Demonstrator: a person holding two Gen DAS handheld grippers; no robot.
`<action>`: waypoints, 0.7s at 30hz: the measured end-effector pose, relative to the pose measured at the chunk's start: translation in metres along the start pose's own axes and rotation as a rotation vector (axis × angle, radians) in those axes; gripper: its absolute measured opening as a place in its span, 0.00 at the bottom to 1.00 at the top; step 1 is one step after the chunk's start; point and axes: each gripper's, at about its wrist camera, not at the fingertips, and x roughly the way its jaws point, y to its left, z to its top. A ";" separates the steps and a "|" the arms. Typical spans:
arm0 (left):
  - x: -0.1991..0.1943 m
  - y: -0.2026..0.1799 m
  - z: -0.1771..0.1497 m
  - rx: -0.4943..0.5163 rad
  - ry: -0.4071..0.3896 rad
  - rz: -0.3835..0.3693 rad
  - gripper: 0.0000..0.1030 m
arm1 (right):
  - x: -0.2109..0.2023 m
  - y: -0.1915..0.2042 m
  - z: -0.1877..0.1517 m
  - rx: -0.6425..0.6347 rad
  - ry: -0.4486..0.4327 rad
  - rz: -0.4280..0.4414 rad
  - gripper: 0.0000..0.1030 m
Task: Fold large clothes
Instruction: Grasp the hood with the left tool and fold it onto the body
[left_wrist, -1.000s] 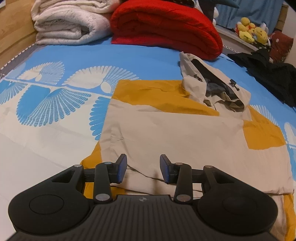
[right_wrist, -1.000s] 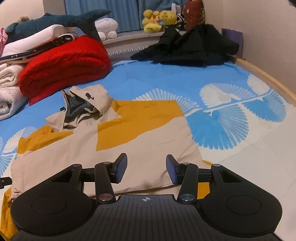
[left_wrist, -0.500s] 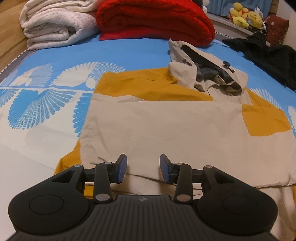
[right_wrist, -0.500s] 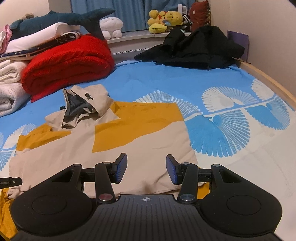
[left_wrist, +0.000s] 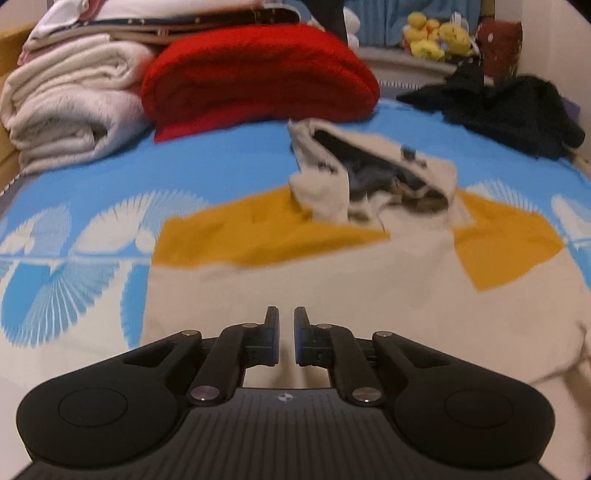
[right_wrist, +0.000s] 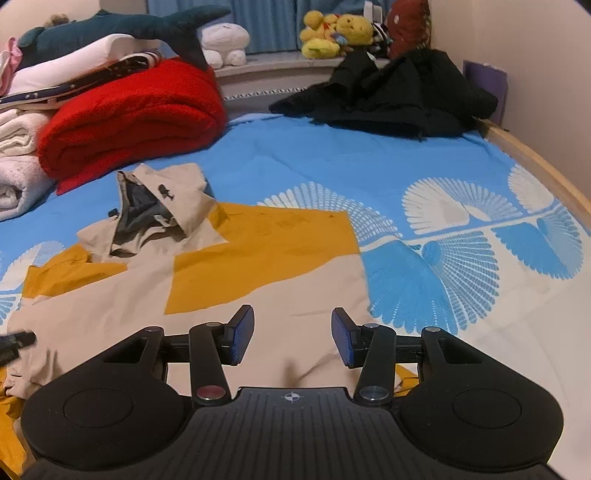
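Your left gripper (left_wrist: 286, 332) is closing, perhaps on the jacket (left_wrist: 332, 288) near hem; your right gripper (right_wrist: 293, 338) waits open over the same hem, the hood (right_wrist: 159, 206) far ahead.

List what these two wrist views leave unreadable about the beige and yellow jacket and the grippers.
- Left wrist view: jacket hem hidden under the left gripper body; jaws are closing, but whether fabric sits between them cannot be told.
- Left wrist view: hood detail smeared by motion blur.
- Right wrist view: near hem hidden behind the right gripper, jaws apart.
- Right wrist view: the jacket's left side is cut off by the frame edge.
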 end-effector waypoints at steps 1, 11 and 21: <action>0.003 0.002 0.008 -0.001 -0.009 0.002 0.08 | 0.001 -0.001 0.002 -0.004 0.004 -0.003 0.47; 0.107 -0.002 0.157 -0.103 -0.017 -0.055 0.21 | 0.015 -0.017 0.008 0.007 0.057 -0.033 0.47; 0.256 -0.028 0.223 -0.178 0.087 -0.013 0.62 | 0.028 -0.021 0.004 0.001 0.096 -0.049 0.47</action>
